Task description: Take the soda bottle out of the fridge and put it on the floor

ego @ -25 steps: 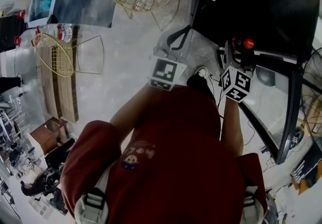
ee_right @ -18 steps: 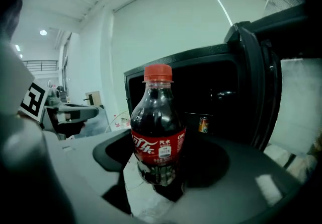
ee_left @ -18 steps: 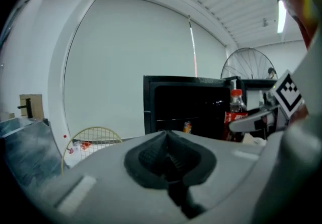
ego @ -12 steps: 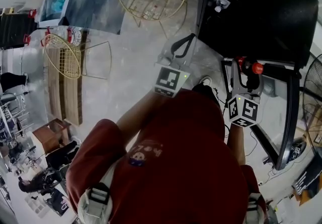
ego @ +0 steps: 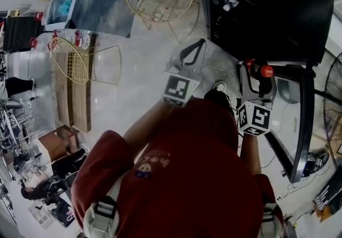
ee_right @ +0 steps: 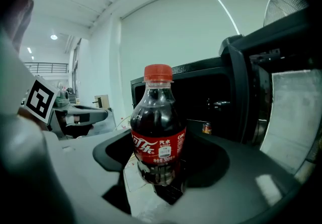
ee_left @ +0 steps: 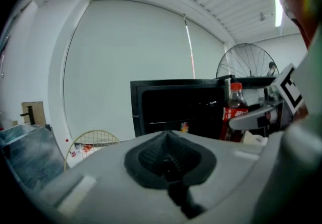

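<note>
At our left, the left gripper (ego: 199,44) has its jaws closed together with nothing in them, held out over the pale floor (ego: 133,76). To the right, our right gripper (ee_right: 160,170) grips the soda bottle (ee_right: 157,127) low on its body, with the jaws spread wide around it. The bottle is upright with its red cap on top, held up off the floor just in front of the black fridge (ego: 278,12), whose door (ego: 309,119) stands open at the far right.

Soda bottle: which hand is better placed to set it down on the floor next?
Right. The right claw is clamped on the soda bottle, which is upright and outside the open fridge. The left claw is closed with nothing in it.
</note>
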`<state>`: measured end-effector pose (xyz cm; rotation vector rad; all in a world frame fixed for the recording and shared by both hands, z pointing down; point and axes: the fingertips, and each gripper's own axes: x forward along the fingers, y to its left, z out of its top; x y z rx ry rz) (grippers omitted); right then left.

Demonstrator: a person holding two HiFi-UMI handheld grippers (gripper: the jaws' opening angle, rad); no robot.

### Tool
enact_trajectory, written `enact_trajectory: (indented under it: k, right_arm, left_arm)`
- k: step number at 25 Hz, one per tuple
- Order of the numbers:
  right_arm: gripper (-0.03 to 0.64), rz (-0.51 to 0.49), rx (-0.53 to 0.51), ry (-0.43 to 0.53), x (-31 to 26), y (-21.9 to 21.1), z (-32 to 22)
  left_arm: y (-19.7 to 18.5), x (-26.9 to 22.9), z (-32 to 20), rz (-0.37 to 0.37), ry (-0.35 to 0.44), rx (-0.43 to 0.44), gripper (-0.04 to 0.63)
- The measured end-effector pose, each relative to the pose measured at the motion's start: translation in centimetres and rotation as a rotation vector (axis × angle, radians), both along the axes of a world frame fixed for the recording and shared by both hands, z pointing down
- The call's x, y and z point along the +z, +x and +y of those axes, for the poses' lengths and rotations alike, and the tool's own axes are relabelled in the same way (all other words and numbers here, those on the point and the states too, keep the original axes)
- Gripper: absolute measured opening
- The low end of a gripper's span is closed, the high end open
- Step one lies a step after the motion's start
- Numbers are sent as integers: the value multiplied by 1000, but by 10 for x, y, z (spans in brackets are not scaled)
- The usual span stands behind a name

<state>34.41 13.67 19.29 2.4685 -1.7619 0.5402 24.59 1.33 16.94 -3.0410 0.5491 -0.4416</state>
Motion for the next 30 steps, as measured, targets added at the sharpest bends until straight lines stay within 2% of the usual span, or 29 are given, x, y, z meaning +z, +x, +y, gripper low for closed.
enact_trajectory:
  k: [9, 16, 23, 30]
  right_arm:
    - [301, -44, -83, -20, 22, 9, 18]
    - [301, -27, -141, -34, 17, -21, 18]
    - [302, 6, -207, -20, 10, -81, -9]
    - [302, 23, -277, 5, -15, -178, -54]
  left_arm:
    - [-7, 15, 36, -34, -38, -101, 0]
    - [-47, 19, 45, -35, -70, -157, 0]
    - [-122, 13, 19, 6, -57, -242, 0]
    - [-245, 0, -9, 21, -83, -363, 0]
